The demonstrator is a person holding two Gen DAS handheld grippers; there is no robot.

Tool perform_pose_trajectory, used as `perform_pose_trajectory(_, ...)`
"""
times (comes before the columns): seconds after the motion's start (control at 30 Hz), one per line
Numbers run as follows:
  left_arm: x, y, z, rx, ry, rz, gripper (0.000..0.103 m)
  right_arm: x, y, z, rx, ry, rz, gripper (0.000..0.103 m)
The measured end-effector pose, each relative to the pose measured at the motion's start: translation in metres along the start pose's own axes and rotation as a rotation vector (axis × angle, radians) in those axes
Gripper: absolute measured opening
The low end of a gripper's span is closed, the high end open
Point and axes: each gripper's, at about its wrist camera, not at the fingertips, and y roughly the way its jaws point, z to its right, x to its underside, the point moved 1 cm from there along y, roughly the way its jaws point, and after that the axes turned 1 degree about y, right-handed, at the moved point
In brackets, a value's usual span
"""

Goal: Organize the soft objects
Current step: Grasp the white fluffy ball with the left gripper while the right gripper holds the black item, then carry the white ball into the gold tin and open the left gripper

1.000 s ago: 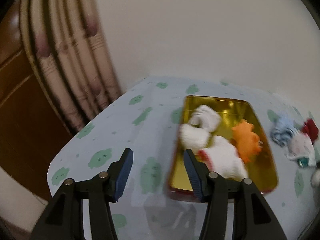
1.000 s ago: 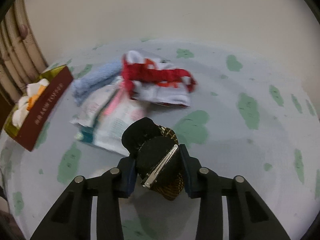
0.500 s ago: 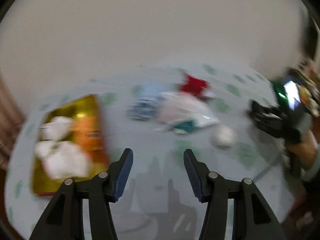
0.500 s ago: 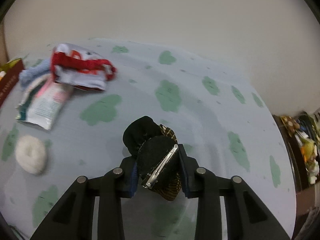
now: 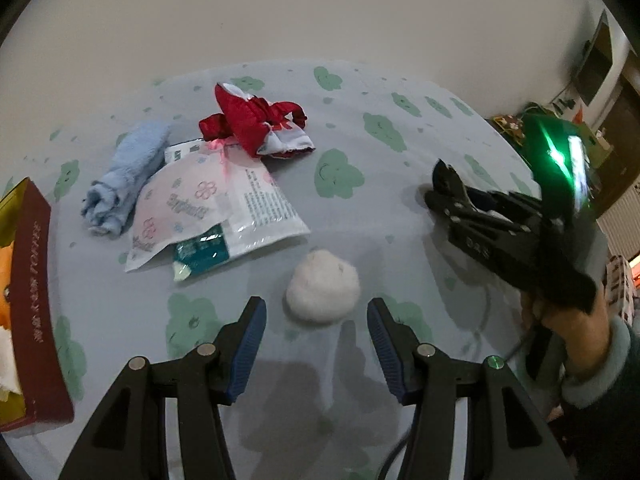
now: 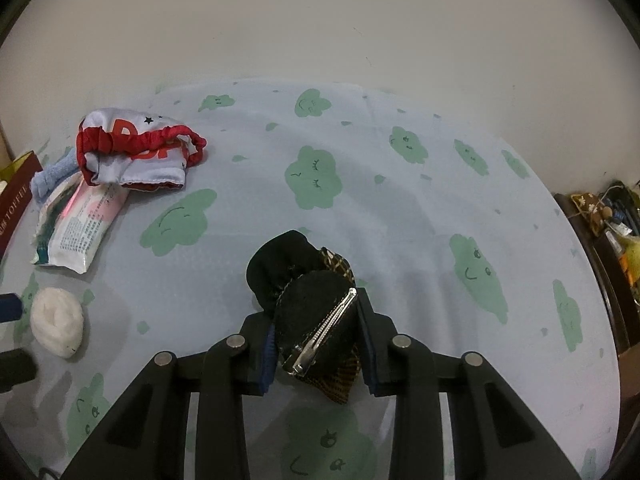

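Observation:
My left gripper [image 5: 317, 332] is open just above the table, with a white fluffy ball [image 5: 323, 291] right in front of its fingertips. The ball also shows in the right wrist view [image 6: 57, 321]. My right gripper [image 6: 316, 340] is shut on a black hair bow with a metal clip [image 6: 316, 308]; it shows from the side at the right of the left wrist view [image 5: 448, 188]. A red and white pouch [image 5: 260, 128], a blue rolled cloth [image 5: 128, 176] and a plastic packet [image 5: 216, 208] lie behind the ball.
A dark red box with a gold inside [image 5: 28, 312] stands at the left table edge with an orange toy in it. The round table has a pale blue cloth with green clouds [image 6: 360, 184]. A cluttered shelf [image 6: 608, 216] stands at the right.
My left gripper has swung right from the gold box to the white ball and stays open. My right gripper has moved right, away from the pile, still holding the bow.

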Motion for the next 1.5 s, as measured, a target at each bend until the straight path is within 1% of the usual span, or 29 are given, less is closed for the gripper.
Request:
perform_pose_trajectory(0.13, -0.006, 0.014, 0.004, -0.013, 0.013, -0.014, 0.054, 0.000, 0.000, -0.001, -0.002, 0.002, -0.001, 0.030)
perform_pose_trajectory(0.23, -0.007, 0.028, 0.006, -0.021, 0.014, -0.040, 0.054, 0.000, -0.001, -0.001, -0.006, 0.005, -0.001, 0.031)
perform_pose_trajectory(0.3, -0.007, 0.030, 0.007, -0.034, 0.013, -0.025, 0.054, 0.000, -0.001, -0.001, -0.009, 0.008, -0.001, 0.031)
perform_pose_trajectory(0.37, -0.006, 0.026, 0.008, -0.026, 0.015, 0.004, 0.054, 0.001, -0.001, -0.001, -0.009, 0.008, -0.001, 0.032)
perform_pose_trajectory(0.4, -0.006, 0.025, 0.007, -0.031, 0.012, 0.009, 0.048, 0.001, -0.001, -0.001, -0.009, 0.008, -0.001, 0.032)
perform_pose_trajectory(0.47, -0.006, 0.023, 0.005, -0.031, 0.010, 0.007, 0.030, 0.001, -0.001, -0.001, -0.008, 0.008, -0.001, 0.033)
perform_pose_trajectory(0.5, -0.005, 0.024, 0.003, -0.034, 0.005, -0.002, 0.030, 0.001, -0.001, -0.001, -0.008, 0.007, -0.001, 0.034)
perform_pose_trajectory(0.57, -0.004, 0.021, 0.000, -0.034, -0.002, 0.008, 0.029, 0.001, -0.001, -0.001, -0.009, 0.008, -0.001, 0.034)
perform_pose_trajectory(0.77, 0.000, 0.004, 0.003, -0.055, 0.026, 0.044, 0.028, 0.001, -0.001, -0.002, -0.009, 0.008, -0.001, 0.034)
perform_pose_trajectory(0.9, 0.001, -0.013, -0.001, -0.069, 0.025, 0.073, 0.028, 0.001, -0.001, -0.002, -0.006, 0.007, -0.001, 0.034)
perform_pose_trajectory(1.27, 0.002, -0.038, -0.025, -0.159, -0.025, 0.116, 0.028, 0.000, 0.000, -0.002, -0.006, 0.007, -0.001, 0.034)
perform_pose_trajectory(1.5, -0.001, -0.058, -0.057, -0.217, -0.086, 0.157, 0.028, 0.000, 0.000, -0.001, -0.006, 0.008, -0.001, 0.034)
